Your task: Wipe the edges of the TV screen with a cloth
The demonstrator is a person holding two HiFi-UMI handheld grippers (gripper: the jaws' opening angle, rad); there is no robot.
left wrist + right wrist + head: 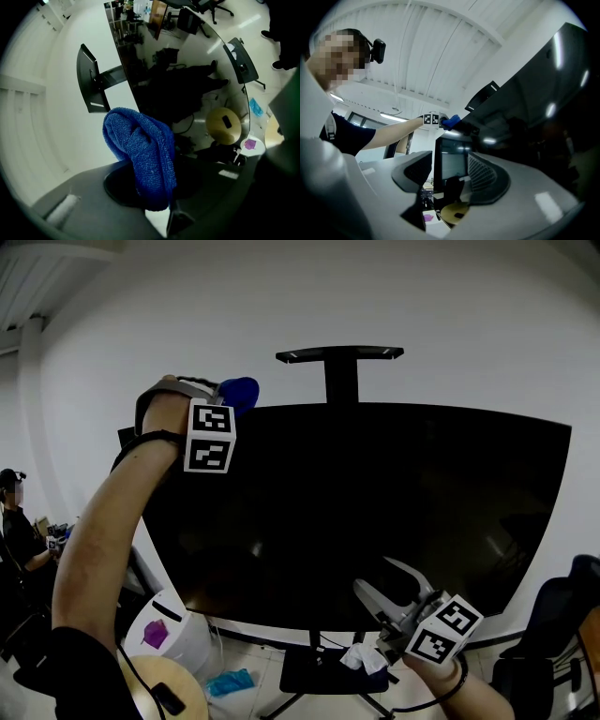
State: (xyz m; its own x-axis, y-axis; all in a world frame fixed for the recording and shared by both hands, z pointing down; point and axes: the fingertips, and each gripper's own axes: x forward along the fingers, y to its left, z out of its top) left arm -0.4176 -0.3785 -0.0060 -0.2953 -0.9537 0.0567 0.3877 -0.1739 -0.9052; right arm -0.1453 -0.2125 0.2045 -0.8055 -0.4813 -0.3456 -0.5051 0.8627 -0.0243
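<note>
You have the left gripper (228, 401) up at the top left corner of the TV screen (375, 502). Its jaws are pressed together on the blue cloth (240, 392), and a bunched fold sticks out past the tips. In the left gripper view the cloth (143, 154) sits right at the screen's rim. I can't tell whether it actually touches the bezel.

Your right gripper (380, 577) is low, in front of the bottom edge near the middle. Its jaws are spread with nothing between them; the right gripper view shows only the gap (450, 171).

Step in hand, as I read it: you're starting an edge pass at the upper left corner, so most of the border is probably not yet wiped.

The next move calls for contact first. Press the fold onto the rim, then drag it along the top edge toward the stand post (339, 371) with the grip tight so the cloth doesn't slip out. Keep the pressure light, because the screen could rock on its stand. The free right gripper could steady the lower edge.
</note>
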